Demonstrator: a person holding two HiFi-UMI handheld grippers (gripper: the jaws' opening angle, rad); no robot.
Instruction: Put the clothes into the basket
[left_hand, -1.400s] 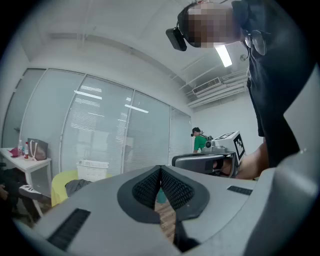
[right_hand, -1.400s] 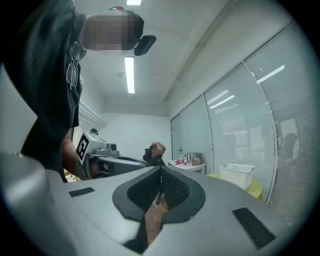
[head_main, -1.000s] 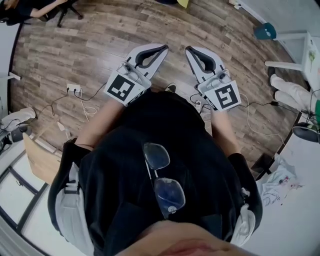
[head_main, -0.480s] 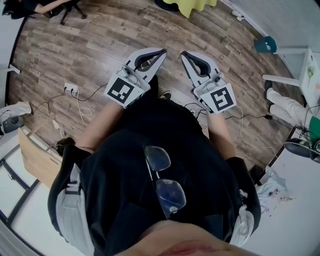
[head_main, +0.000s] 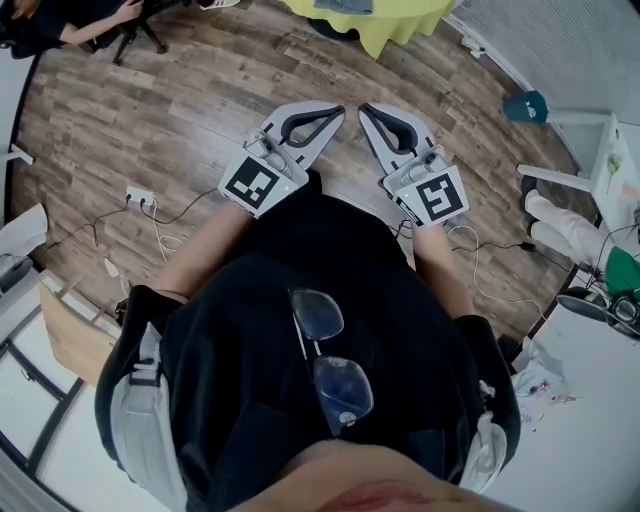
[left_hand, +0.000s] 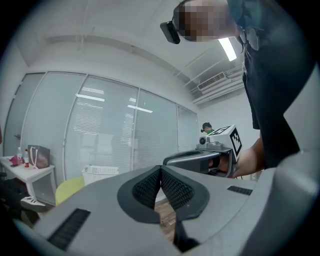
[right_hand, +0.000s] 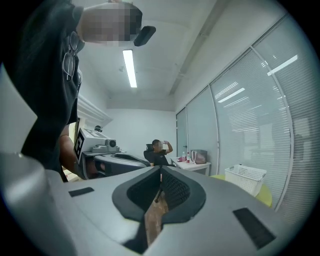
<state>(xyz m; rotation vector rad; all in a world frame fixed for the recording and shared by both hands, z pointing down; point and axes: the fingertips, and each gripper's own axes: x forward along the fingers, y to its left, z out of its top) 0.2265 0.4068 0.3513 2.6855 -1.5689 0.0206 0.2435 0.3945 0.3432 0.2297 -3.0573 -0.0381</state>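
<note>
Over the wooden floor (head_main: 200, 90), just ahead of the person's dark shirt (head_main: 300, 260), the left gripper (head_main: 338, 110) and the right gripper (head_main: 363, 108) were held side by side. Their tips angled toward each other and nearly met. Each had its jaws pressed together with nothing between them. Each carried a cube printed with a black-and-white square marker (a pattern, not letters), the left cube (head_main: 252, 183) and the right cube (head_main: 437, 197). Bare boards lay open between the tips and the near edge of a yellow table (head_main: 395, 22). A power strip (head_main: 140, 198) with loose cables lay on the floor to the left, and a white table (head_main: 600, 420) closed in the lower right. The white basket (left_hand: 102, 174) stood upright on the yellow table beside the glass wall (left_hand: 110, 130), open top up, with its long side running across the left gripper view. A grey-blue thing (head_main: 345, 5) lay on that table, cut off by the top edge; whether it was clothing could not be told.
</note>
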